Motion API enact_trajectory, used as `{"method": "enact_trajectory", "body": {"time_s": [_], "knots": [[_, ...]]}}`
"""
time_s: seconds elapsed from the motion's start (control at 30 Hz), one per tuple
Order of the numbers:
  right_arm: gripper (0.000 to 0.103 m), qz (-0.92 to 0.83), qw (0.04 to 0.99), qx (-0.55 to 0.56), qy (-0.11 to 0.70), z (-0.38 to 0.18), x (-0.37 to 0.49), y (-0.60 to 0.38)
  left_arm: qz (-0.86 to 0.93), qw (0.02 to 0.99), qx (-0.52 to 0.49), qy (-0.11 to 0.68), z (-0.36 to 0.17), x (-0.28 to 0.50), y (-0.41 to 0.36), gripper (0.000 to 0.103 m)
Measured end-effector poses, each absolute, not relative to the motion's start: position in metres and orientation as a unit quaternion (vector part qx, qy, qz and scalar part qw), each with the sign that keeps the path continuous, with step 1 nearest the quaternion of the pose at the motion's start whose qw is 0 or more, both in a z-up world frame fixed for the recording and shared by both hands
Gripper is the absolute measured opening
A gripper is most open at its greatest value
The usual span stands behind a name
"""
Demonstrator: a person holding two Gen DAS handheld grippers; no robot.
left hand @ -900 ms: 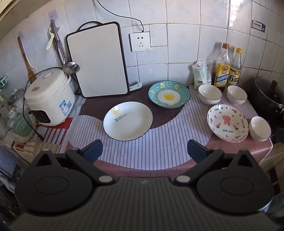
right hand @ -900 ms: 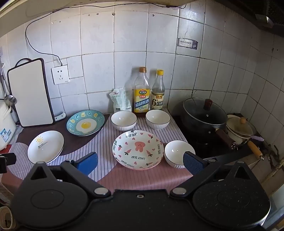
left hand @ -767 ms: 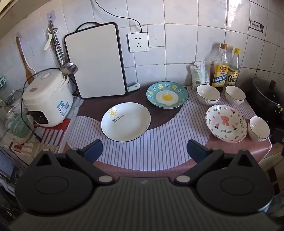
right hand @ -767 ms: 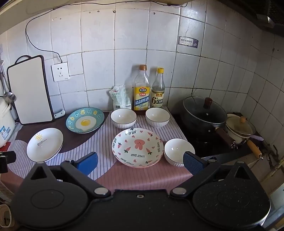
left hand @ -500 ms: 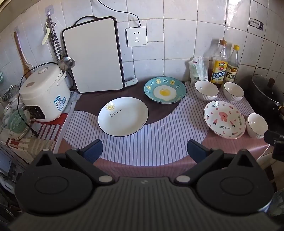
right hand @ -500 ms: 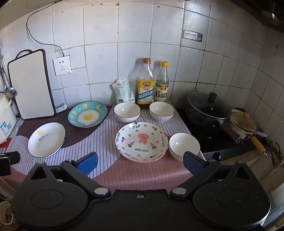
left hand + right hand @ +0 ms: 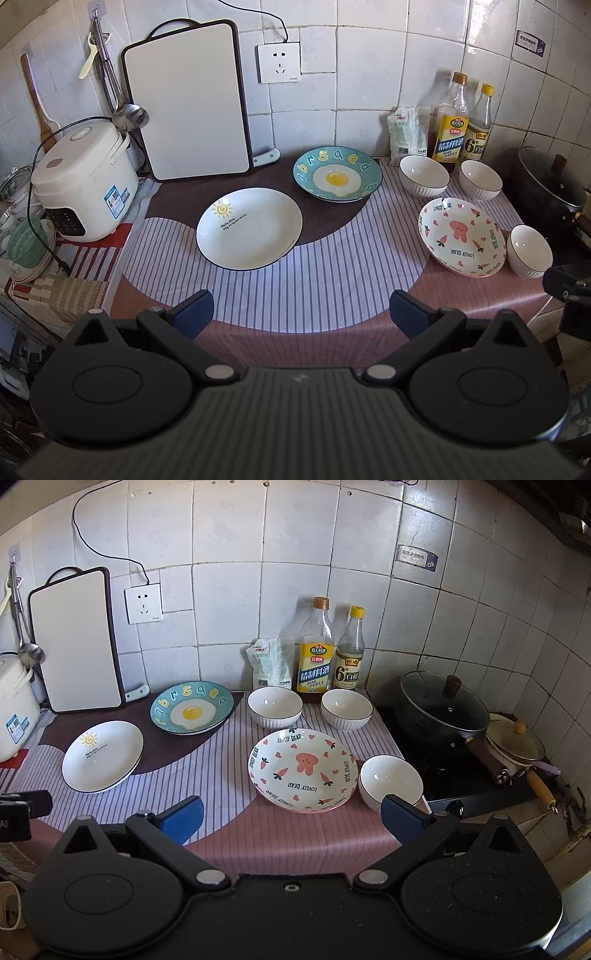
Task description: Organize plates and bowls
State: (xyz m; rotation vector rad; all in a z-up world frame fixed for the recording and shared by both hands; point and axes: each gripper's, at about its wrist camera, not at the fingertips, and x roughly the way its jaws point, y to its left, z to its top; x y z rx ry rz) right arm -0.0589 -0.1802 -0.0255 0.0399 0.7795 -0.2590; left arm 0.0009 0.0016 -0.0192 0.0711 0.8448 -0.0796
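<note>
Three plates lie on the striped cloth: a white sun plate point(image 7: 249, 228) point(image 7: 102, 756), a teal fried-egg plate point(image 7: 337, 178) point(image 7: 191, 712) and a pink rabbit plate point(image 7: 461, 236) point(image 7: 303, 770). Three white bowls stand near the pink plate: two at the back point(image 7: 274, 706) point(image 7: 346, 709) and one to its right point(image 7: 390, 781) point(image 7: 529, 250). My left gripper point(image 7: 301, 314) is open and empty, above the cloth's front edge. My right gripper point(image 7: 291, 818) is open and empty, in front of the pink plate.
A rice cooker point(image 7: 83, 181) stands at the left, a cutting board point(image 7: 188, 110) leans on the wall. Two bottles point(image 7: 316, 653) point(image 7: 349, 653) and a bag point(image 7: 267, 662) stand at the back. A lidded black pan point(image 7: 443, 709) sits on the stove at the right.
Both grippers have drifted slightly; the left view shifted so the plates sit a bit lower and the right gripper's body appears at its right edge. Nothing on the counter moved.
</note>
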Motion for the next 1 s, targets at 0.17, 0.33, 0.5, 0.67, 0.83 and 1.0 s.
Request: {"method": "enact_trajectory", "body": {"time_s": [0.17, 0.33, 0.5, 0.67, 0.83, 1.0], "knots": [[0.103, -0.126, 0.917, 0.018, 0.378, -0.024, -0.060, -0.177, -0.041, 0.912, 0.031, 0.407, -0.019, -0.002, 0.001, 0.103], [0.103, -0.124, 0.916, 0.018, 0.382, -0.025, -0.057, -0.177, -0.052, 0.913, 0.034, 0.403, -0.017, -0.003, -0.001, 0.103], [0.103, -0.123, 0.917, 0.016, 0.380, -0.024, -0.056, -0.178, -0.055, 0.913, 0.035, 0.402, -0.018, -0.003, -0.002, 0.103], [0.103, -0.126, 0.918, 0.014, 0.375, -0.024, -0.057, -0.180, -0.061, 0.911, 0.030, 0.406, -0.021, -0.003, 0.000, 0.103], [0.103, -0.127, 0.919, 0.016, 0.372, -0.024, -0.057, -0.185, -0.068, 0.908, 0.025, 0.413, -0.028, -0.002, -0.002, 0.103], [0.103, -0.124, 0.921, 0.023, 0.367, -0.024, -0.057, -0.186, -0.070, 0.909, 0.027, 0.411, -0.032, -0.003, -0.002, 0.103]]}}
